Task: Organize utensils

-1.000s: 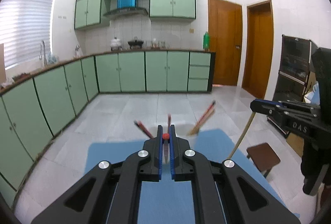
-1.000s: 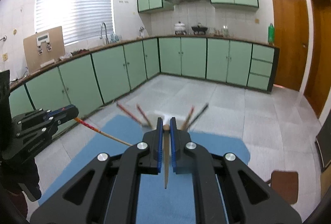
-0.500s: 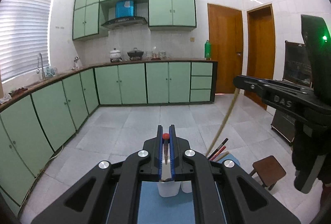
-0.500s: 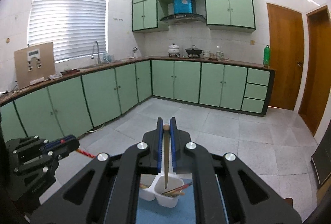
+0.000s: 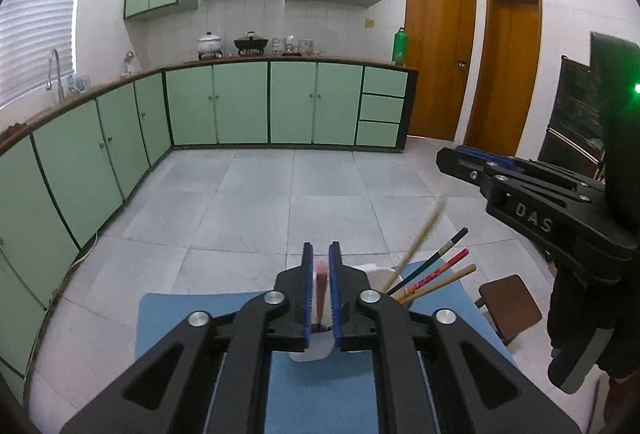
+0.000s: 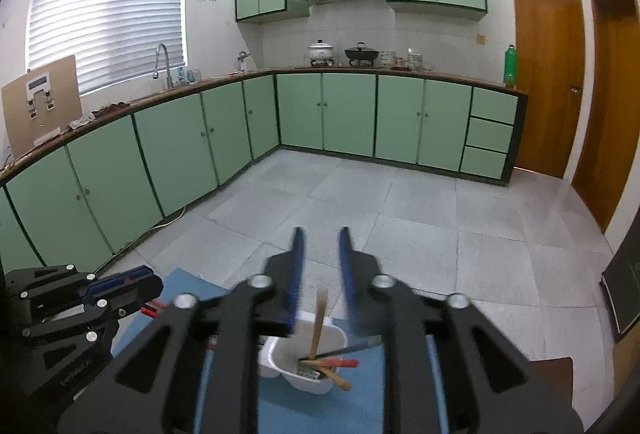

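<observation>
Low in the frame, the right gripper (image 6: 320, 254) was opening, its wooden chopstick (image 6: 319, 322) loose over the white holder (image 6: 316, 382). The left gripper (image 5: 321, 266) was opening too, a red chopstick (image 5: 321, 288) between its blue pads.

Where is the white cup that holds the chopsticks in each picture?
Left wrist view: the white holder sits low in the middle, mostly hidden behind the left gripper, chopsticks fanning out to its right.
Right wrist view: it stands low in the middle, on the blue mat, below the right gripper, whose jaws are opening.
Shared landmark: the green bottle on the counter by the wooden door.
</observation>
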`<state>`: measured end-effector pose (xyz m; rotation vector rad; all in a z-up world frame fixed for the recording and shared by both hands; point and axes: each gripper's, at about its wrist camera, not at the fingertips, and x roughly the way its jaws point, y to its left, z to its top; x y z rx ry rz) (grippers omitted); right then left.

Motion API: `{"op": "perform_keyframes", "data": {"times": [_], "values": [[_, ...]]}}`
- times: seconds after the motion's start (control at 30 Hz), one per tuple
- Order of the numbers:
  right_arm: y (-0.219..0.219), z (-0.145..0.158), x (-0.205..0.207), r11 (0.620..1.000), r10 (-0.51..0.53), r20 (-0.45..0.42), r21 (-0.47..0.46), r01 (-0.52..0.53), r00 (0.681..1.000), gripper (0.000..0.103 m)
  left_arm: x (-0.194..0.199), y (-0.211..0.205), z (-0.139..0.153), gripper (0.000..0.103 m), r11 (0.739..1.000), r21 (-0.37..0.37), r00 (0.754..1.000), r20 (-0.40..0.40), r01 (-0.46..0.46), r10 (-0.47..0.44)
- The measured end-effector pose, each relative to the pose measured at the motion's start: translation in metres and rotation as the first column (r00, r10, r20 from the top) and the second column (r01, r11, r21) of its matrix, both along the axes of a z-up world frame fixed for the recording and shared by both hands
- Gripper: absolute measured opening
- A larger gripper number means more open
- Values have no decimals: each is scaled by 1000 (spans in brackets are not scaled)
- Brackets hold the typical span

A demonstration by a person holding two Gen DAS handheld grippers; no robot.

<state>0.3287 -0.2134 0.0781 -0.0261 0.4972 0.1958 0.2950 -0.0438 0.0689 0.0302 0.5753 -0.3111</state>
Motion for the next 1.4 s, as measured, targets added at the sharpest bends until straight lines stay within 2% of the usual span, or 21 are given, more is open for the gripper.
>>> {"op": "perform_keyframes", "data": {"times": [0.17,0.23,0.3,0.43,0.6,0.73,0.9,1.1,1.4], "values": [[-11,-1,-20,997,-61,31,-46,62,998,40,-11,8,8,24,1000,-23,999,31,-21,22],[-17,-1,-29,995,-75,42,-59,77,996,42,-23,9,11,30,999,-25,998,55,-30,32],[-23,0,-41,993,-91,51,-68,94,995,54,-36,13,15,43,999,-28,996,83,-39,42],[-34,-4,-73,992,-102,67,-61,106,993,71,-69,16,17,55,998,-26,989,133,-59,62],[-45,-16,-121,994,-105,70,-16,106,992,90,-102,18,11,72,997,-41,985,155,-66,71],[-48,-24,-155,996,-87,66,21,86,994,96,-130,19,-1,82,995,-64,986,147,-73,81],[-45,-36,-195,996,-60,41,67,57,997,97,-158,16,-12,92,994,-76,986,142,-77,88],[-41,-46,-230,992,-55,17,119,53,998,97,-193,14,-21,96,995,-57,985,148,-85,93],[-30,-45,-261,997,-40,47,62,37,998,97,-229,12,-22,97,996,-36,982,168,-84,89]]}}
